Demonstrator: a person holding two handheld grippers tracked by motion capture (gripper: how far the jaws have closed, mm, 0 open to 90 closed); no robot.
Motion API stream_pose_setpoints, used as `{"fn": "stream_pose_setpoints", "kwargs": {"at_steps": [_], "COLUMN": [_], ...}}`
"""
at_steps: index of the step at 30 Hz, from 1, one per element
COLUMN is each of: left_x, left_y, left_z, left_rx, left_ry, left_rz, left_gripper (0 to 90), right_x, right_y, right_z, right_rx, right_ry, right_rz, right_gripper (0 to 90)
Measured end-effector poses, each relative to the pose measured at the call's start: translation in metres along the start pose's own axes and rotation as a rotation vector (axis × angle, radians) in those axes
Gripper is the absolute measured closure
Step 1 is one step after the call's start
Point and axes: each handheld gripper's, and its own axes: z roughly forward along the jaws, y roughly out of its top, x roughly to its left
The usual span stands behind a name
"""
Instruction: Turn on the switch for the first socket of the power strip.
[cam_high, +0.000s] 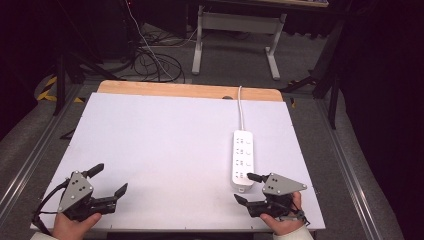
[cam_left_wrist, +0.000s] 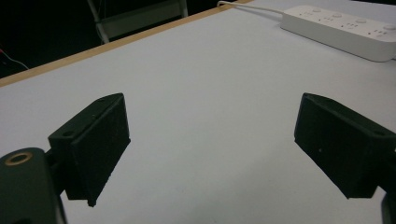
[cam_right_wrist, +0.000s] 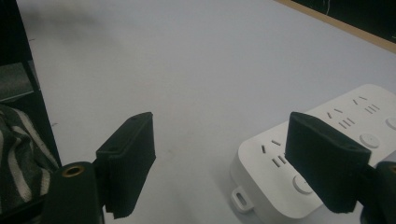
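**Both grippers empty at the near edge; power strip just off the right jaw**

Right gripper (cam_high: 248, 188): jaws spread wide, nothing between them. In the right gripper view one jaw stands over the near end of the white power strip (cam_right_wrist: 322, 158); whether it touches I cannot tell. The other jaw hangs over bare sheet. From the high view the strip (cam_high: 243, 156) lies lengthwise on the right half of the table, near end just beside this gripper, cord (cam_high: 240, 107) running off over the far edge.

Left gripper (cam_high: 110, 180): jaws also wide, empty, over bare white sheet at the near left corner, well apart from the strip.

Risks, as I judge them:
- The strip looks light and the sheet smooth. A one-sided nudge from the right jaw would likely slide or pivot it rather than seat it between the pads.
- The cord tethers the far end; pulling the strip toward the near edge could draw it taut and swing the body.
- A jaw closing across the top face might press a switch button.

Room and edges: the white sheet (cam_high: 165, 140) is open across the middle and left, plenty of space to travel. Both hands sit close to the near edge; the right side of the sheet lies near the strip, so less margin there. A wooden table strip (cam_high: 190, 90) shows beyond the sheet at the far side.
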Motion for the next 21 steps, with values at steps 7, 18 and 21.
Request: {"fn": "stream_pose_setpoints", "kwargs": {"at_steps": [7,18,21], "left_x": [0.000,0.000,0.000], "left_y": [0.000,0.000,0.000], "left_z": [0.001,0.002,0.002], "left_rx": [0.014,0.018,0.018], "left_ry": [0.009,0.008,0.010], "left_rz": [0.001,0.002,0.001], "left_gripper": [10.8,10.8,10.8], "right_x": [-0.001,-0.010,-0.015], "right_y": [0.005,0.023,0.030], "right_z": [0.000,0.001,0.001], "right_rx": [0.019,0.063,0.063], "right_ry": [-0.009,0.001,-0.002], "right_rz": [-0.015,-0.009,-0.007], "right_gripper": [24.7,26.8,27.1]}}
